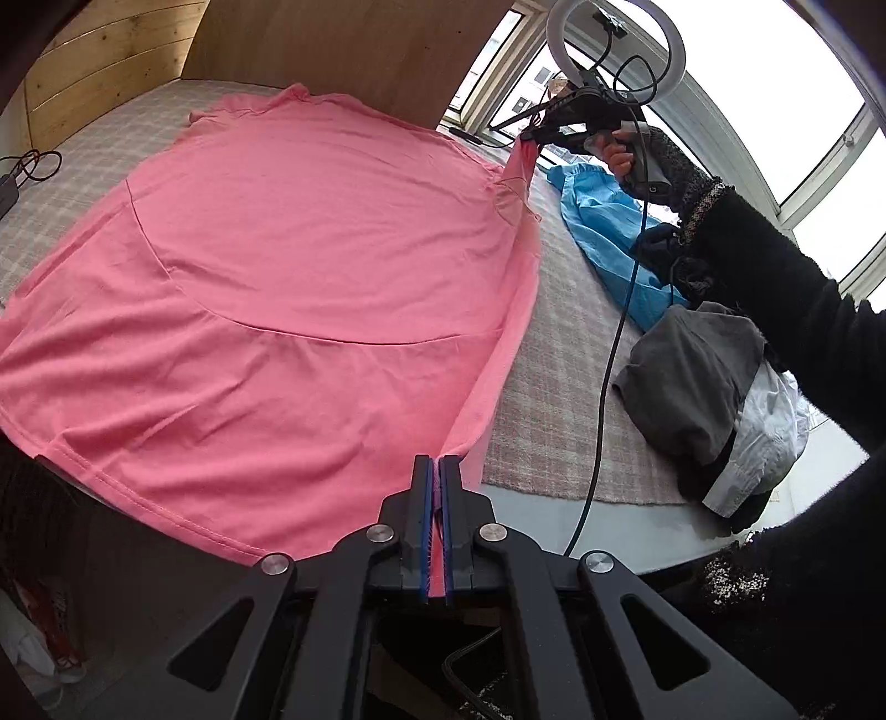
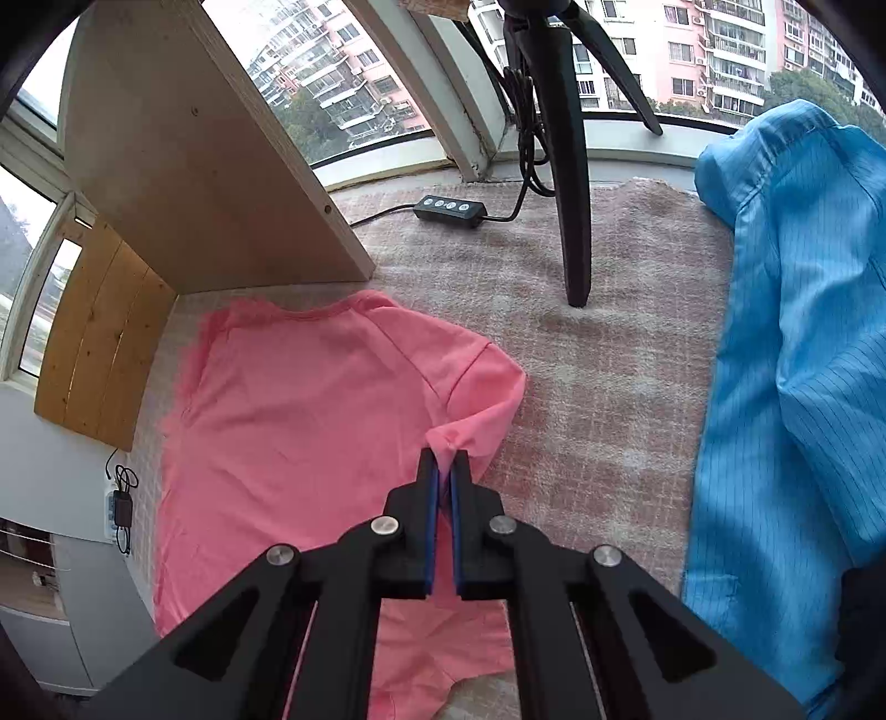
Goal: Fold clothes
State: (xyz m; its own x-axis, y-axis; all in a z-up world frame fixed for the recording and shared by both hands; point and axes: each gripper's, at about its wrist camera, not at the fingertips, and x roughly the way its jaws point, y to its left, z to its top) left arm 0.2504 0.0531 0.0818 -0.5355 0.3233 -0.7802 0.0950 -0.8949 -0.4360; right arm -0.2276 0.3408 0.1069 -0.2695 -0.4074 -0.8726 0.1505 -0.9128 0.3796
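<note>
- We see the pink shirt as soft matt cloth.
- The table cover looks rough, woven.
- The board, upper left, is smooth wood.

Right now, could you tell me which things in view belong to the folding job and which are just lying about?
In the job:
- pink T-shirt, spread on the checked cloth
- left claw, shut on its hem corner
- right claw, shut on its sleeve

Lying about:
- blue garment
- grey and white clothes pile
- ring light
- cable remote

Black tongs, blue pads; fuzzy black sleeve.
</note>
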